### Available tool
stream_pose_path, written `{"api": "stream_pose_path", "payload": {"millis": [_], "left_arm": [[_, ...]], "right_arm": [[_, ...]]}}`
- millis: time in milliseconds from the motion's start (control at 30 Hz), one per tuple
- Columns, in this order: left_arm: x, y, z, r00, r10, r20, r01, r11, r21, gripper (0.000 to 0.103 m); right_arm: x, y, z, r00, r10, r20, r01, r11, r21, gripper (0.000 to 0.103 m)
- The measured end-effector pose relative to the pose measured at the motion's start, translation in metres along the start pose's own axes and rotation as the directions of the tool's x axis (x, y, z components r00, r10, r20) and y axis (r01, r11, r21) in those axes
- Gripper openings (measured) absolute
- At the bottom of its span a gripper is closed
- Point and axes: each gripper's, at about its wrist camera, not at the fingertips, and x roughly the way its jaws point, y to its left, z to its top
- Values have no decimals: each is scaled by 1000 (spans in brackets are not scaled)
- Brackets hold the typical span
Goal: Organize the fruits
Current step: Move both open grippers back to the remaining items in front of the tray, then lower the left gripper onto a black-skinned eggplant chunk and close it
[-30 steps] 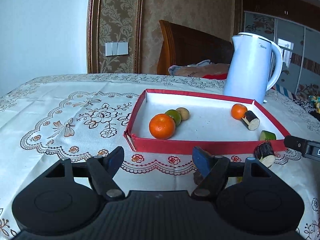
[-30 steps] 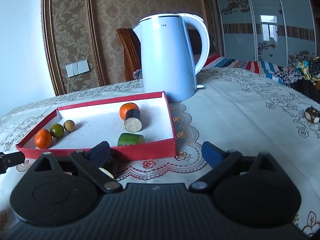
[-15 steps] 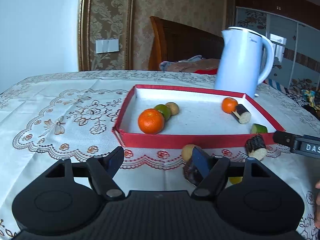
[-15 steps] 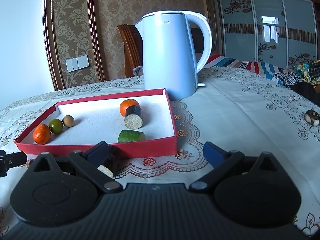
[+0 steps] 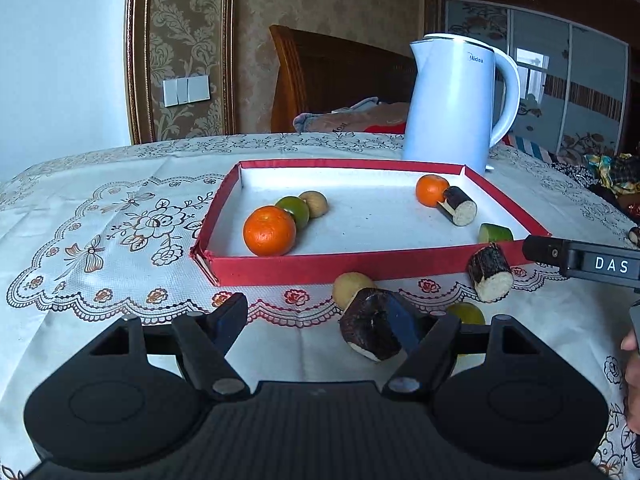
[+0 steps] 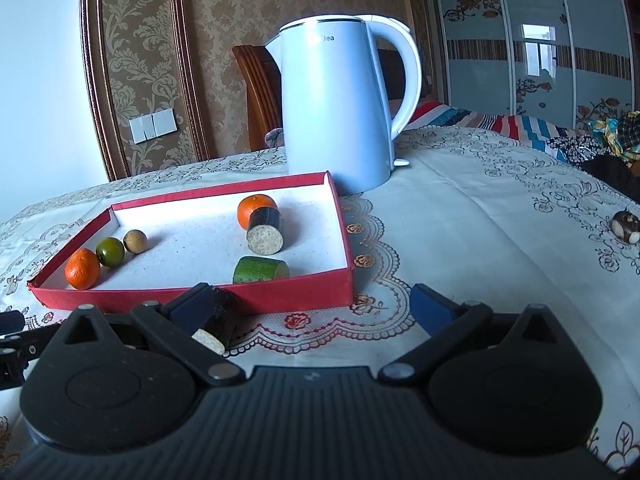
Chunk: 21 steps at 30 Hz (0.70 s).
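A red tray (image 5: pixel 304 270) holds two oranges (image 5: pixel 269 231), a green lime (image 5: pixel 294 210), a small brown fruit (image 5: pixel 315 204), a dark cane piece (image 5: pixel 458 206) and a green piece (image 5: pixel 494 233). In front of the tray lie a dark cane piece (image 5: pixel 370 328), a yellowish fruit (image 5: pixel 352 286), a green fruit (image 5: pixel 466 314) and another dark cane piece (image 5: pixel 490 272). My left gripper (image 5: pixel 320 324) is open, its right finger touching the near cane piece. My right gripper (image 6: pixel 312 312) is open, with a dark cane piece (image 6: pixel 218 320) beside its left finger. The tray (image 6: pixel 304 292) shows there too.
A white kettle (image 5: pixel 456 100) stands behind the tray, also in the right wrist view (image 6: pixel 340 108). A small brown-and-white object (image 6: pixel 625 226) lies far right on the embroidered tablecloth (image 5: pixel 100 240). A wooden chair (image 5: pixel 332 80) stands behind the table.
My left gripper has pulled back and shifted left, bringing the loose pieces in front of the tray into view. The right gripper has drawn back slightly.
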Motion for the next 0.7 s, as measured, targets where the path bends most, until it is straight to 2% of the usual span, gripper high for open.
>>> {"api": "stream_pose_path", "payload": {"millis": [100, 233, 500, 600, 633, 700], "left_arm": [[1, -4, -1, 1000, -23, -7, 23, 999, 24, 80], [5, -11, -1, 1000, -9, -15, 9, 998, 61, 80], [16, -15, 1, 998, -19, -61, 23, 997, 68, 81], [21, -16, 0, 996, 2, -87, 3, 998, 66, 81], [23, -15, 0, 995, -2, -102, 8, 998, 59, 80], [25, -11, 0, 994, -13, -112, 17, 999, 40, 74]], "right_arm": [[0, 0, 0, 1000, 0, 0, 0, 1000, 0, 103], [0, 0, 0, 1000, 0, 0, 0, 1000, 1, 103], [1, 0, 0, 1000, -3, -3, 3, 1000, -1, 103], [1, 0, -1, 1000, -3, -4, 3, 1000, 0, 103], [1, 0, -1, 1000, -3, -4, 3, 1000, 0, 103], [2, 0, -1, 1000, -4, -9, 4, 1000, -3, 103]]}}
